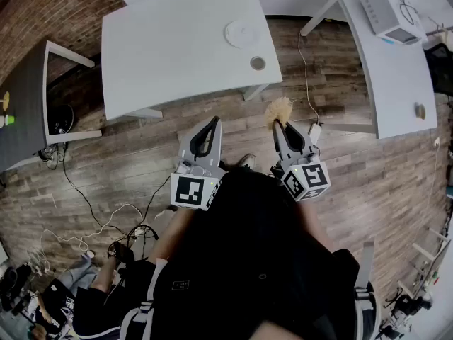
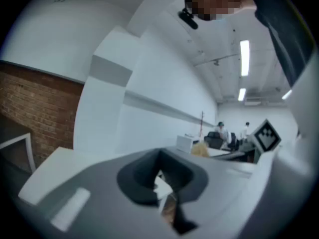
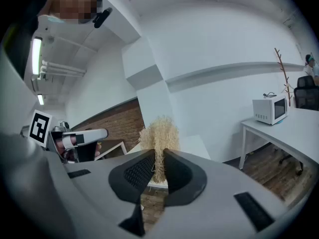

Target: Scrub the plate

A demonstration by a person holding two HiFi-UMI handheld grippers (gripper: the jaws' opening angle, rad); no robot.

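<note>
A white plate (image 1: 241, 32) lies near the far right corner of a white table (image 1: 163, 48), well ahead of both grippers. My right gripper (image 1: 278, 124) is held up close to the body, shut on a straw-coloured fibre scrubber (image 1: 280, 109). In the right gripper view the scrubber (image 3: 159, 138) sticks up from between the jaws of the right gripper (image 3: 160, 167). My left gripper (image 1: 212, 122) is beside it at the same height; its jaws meet with nothing between them. The left gripper view shows the left gripper (image 2: 162, 185) pointing at the room's wall.
A small round grey object (image 1: 257, 63) lies on the white table near the plate. A second white table (image 1: 396, 76) at the right carries a microwave (image 1: 391, 14). A dark table (image 1: 21, 112) stands at the left. Cables (image 1: 106, 225) trail over the wood floor.
</note>
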